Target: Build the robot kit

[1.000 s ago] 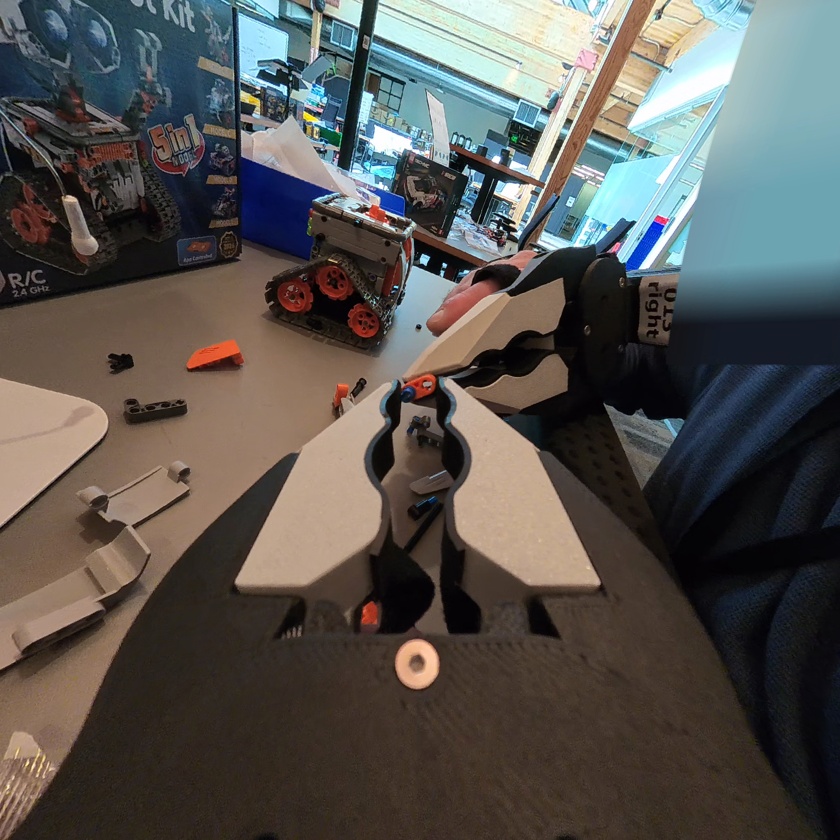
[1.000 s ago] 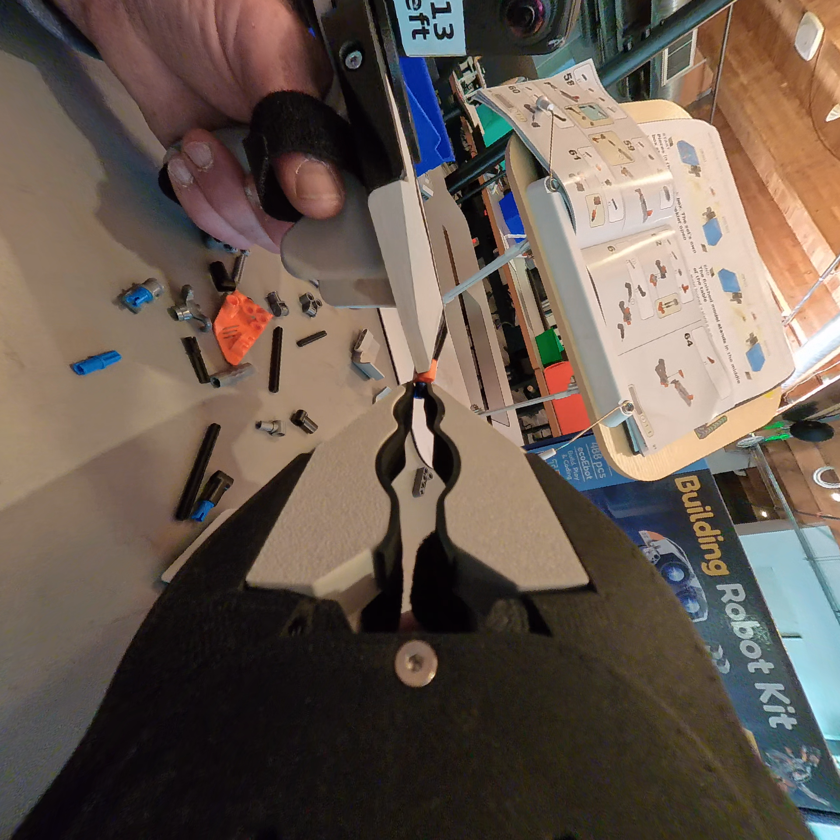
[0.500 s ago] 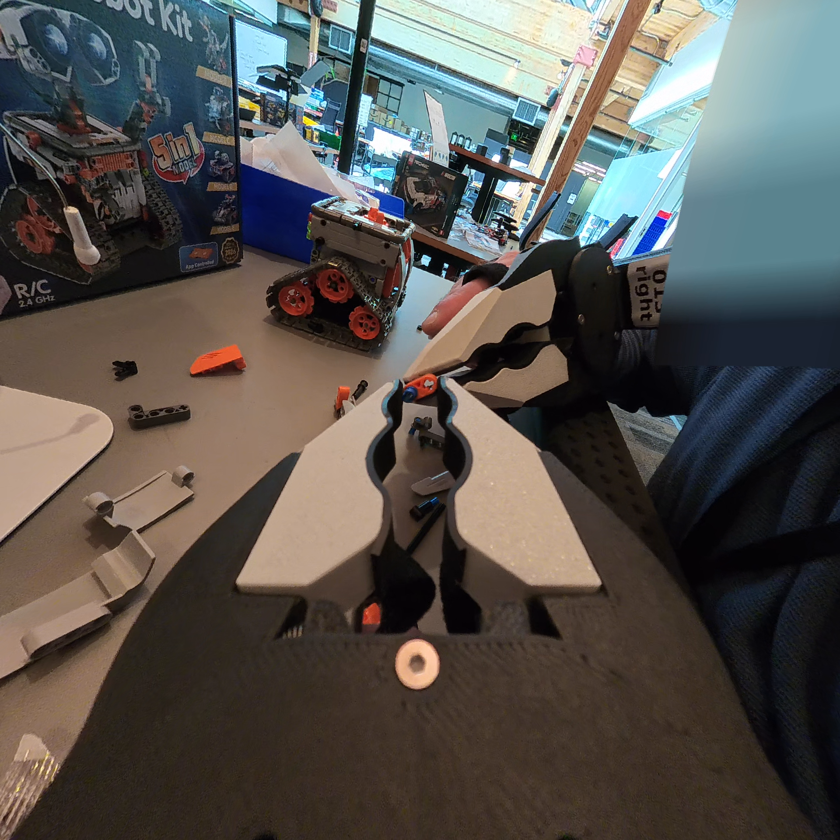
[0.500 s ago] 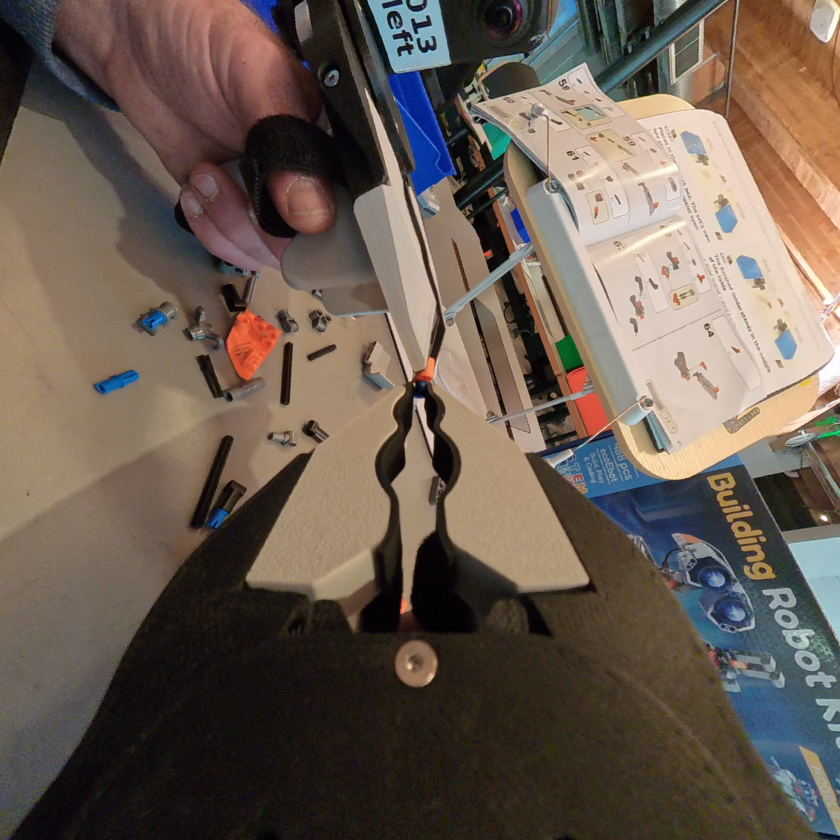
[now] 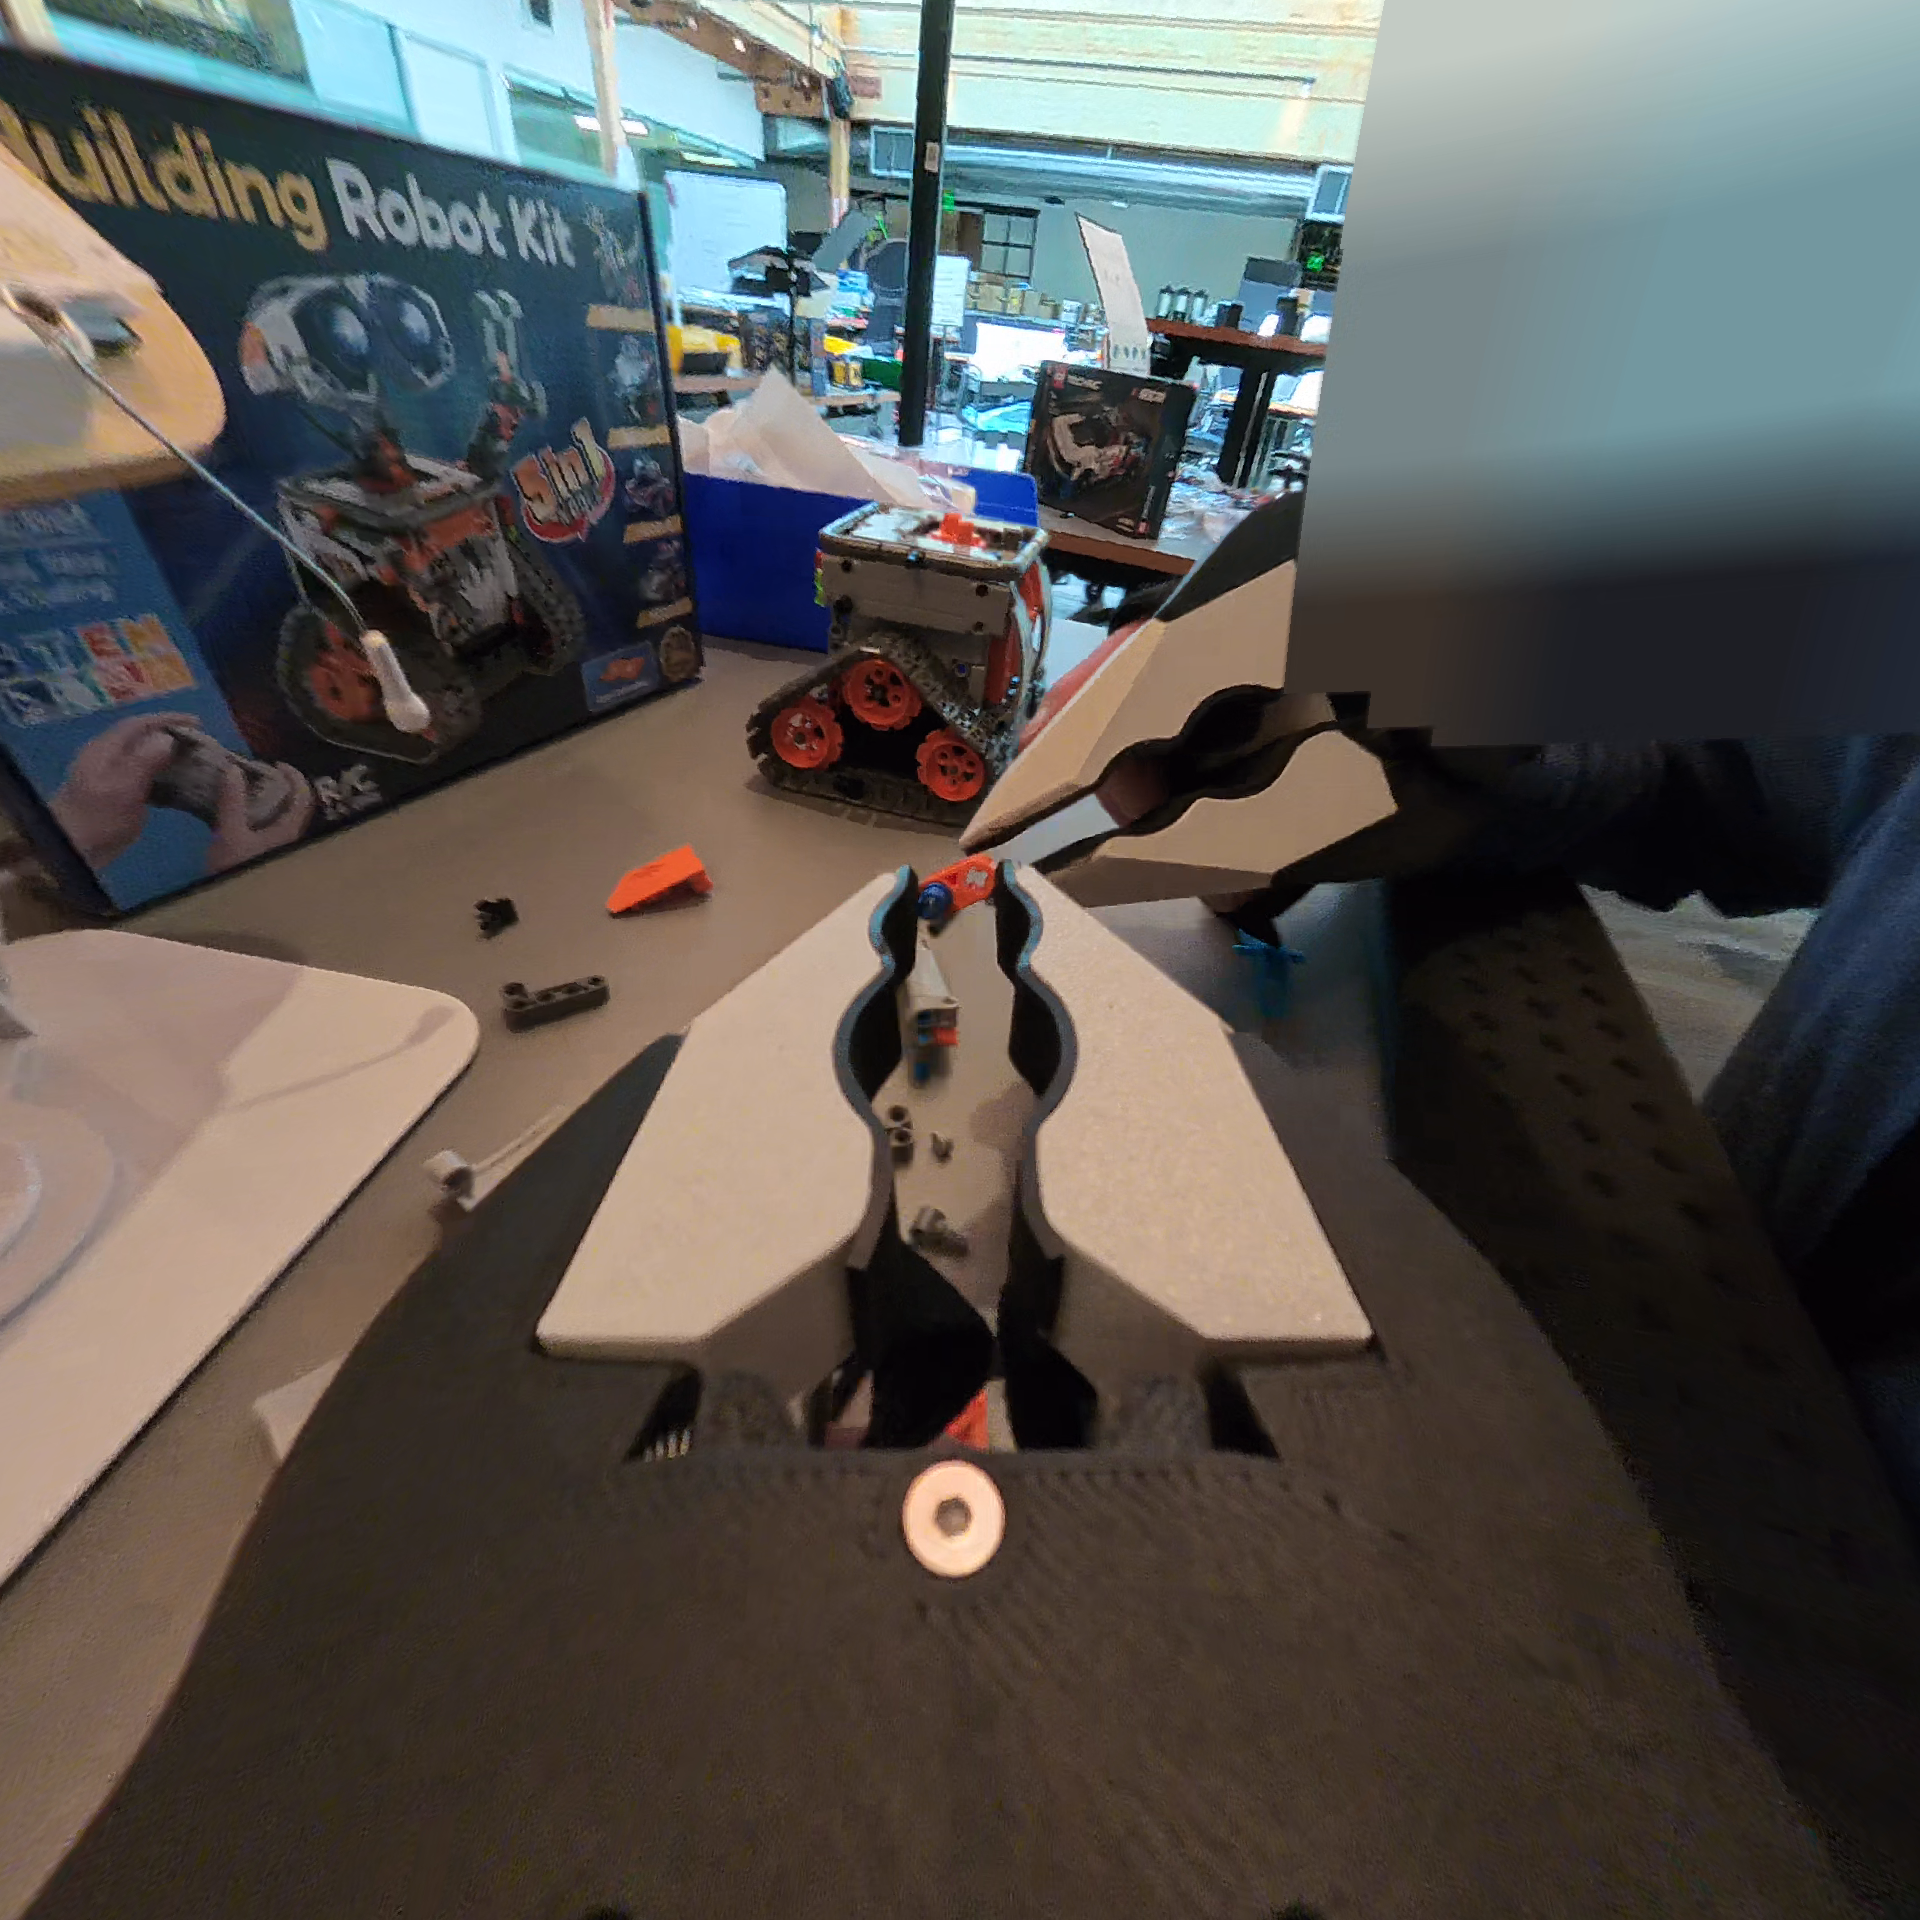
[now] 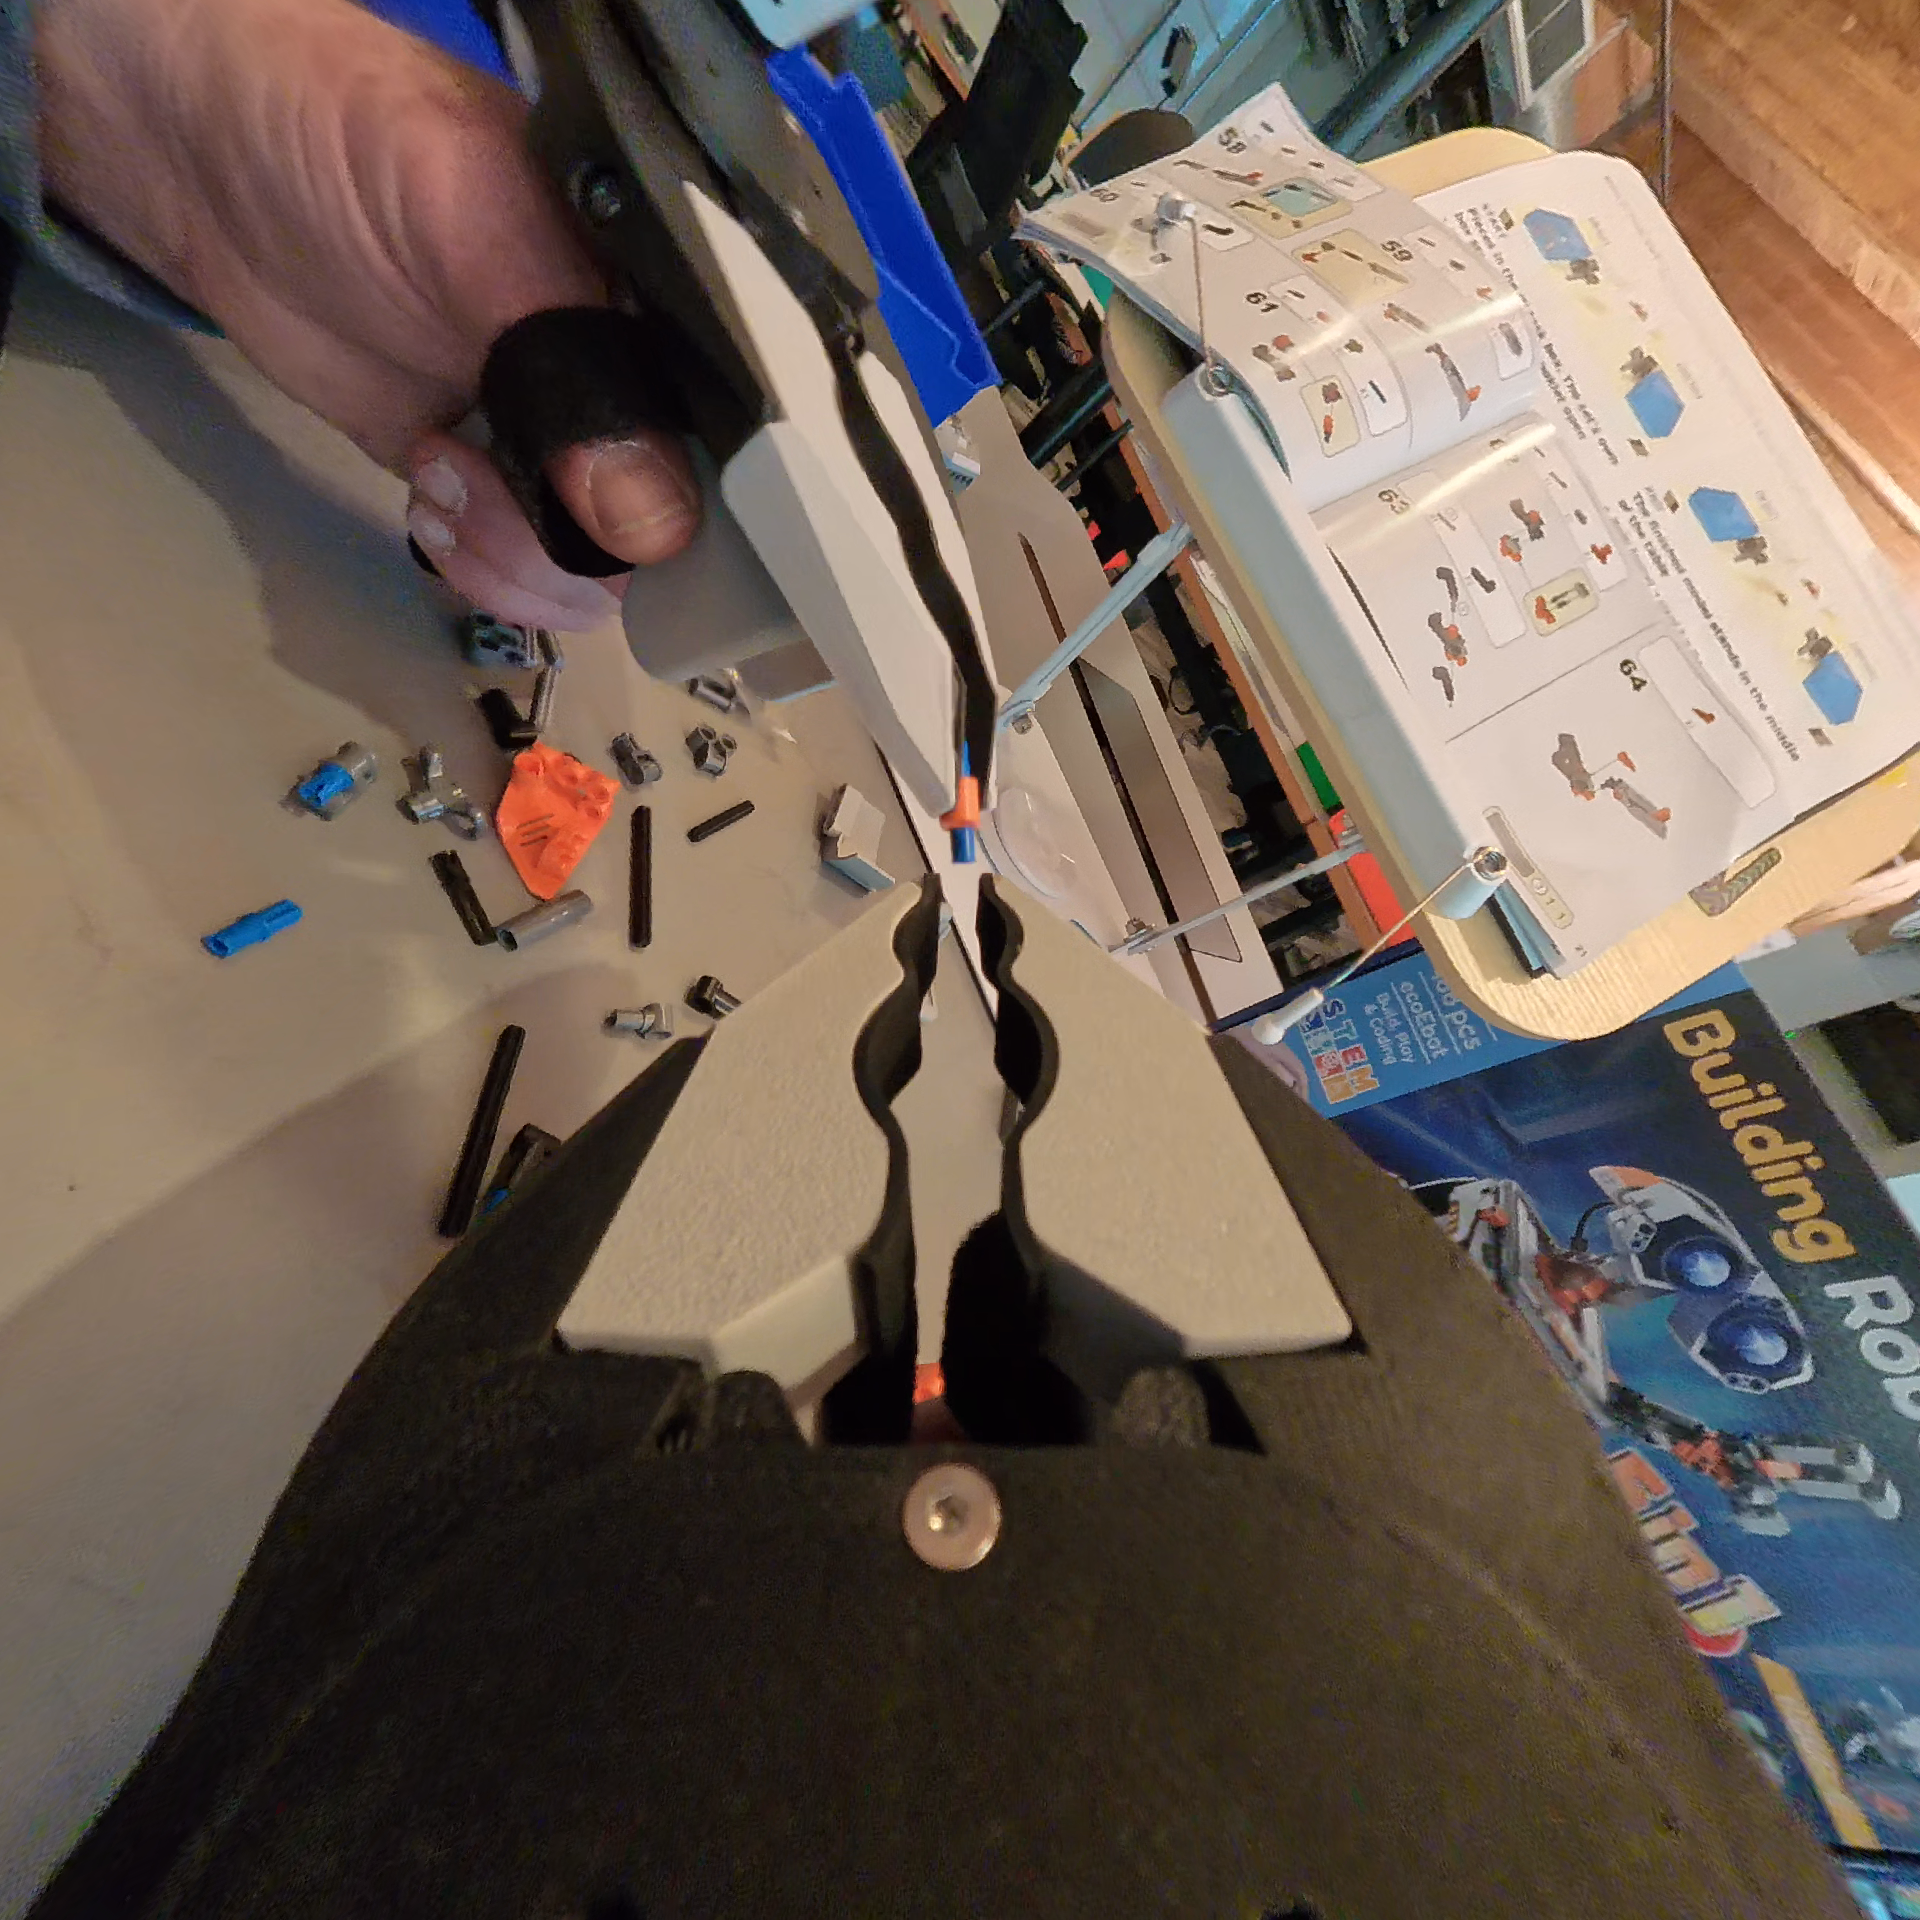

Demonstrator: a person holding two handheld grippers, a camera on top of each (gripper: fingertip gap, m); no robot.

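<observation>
Your left gripper point(image 5: 954, 891) is clamped at its tips on a small orange connector with a blue pin point(image 6: 962, 805), held above the grey table point(image 5: 727, 800). Your right gripper point(image 6: 958, 896) has its fingers slightly apart and empty, tips just short of the pin's blue end, whose long axis points straight toward them.

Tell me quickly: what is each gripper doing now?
Left gripper: closed on the orange piece with its blue pin.
Right gripper: open, holding nothing.
</observation>
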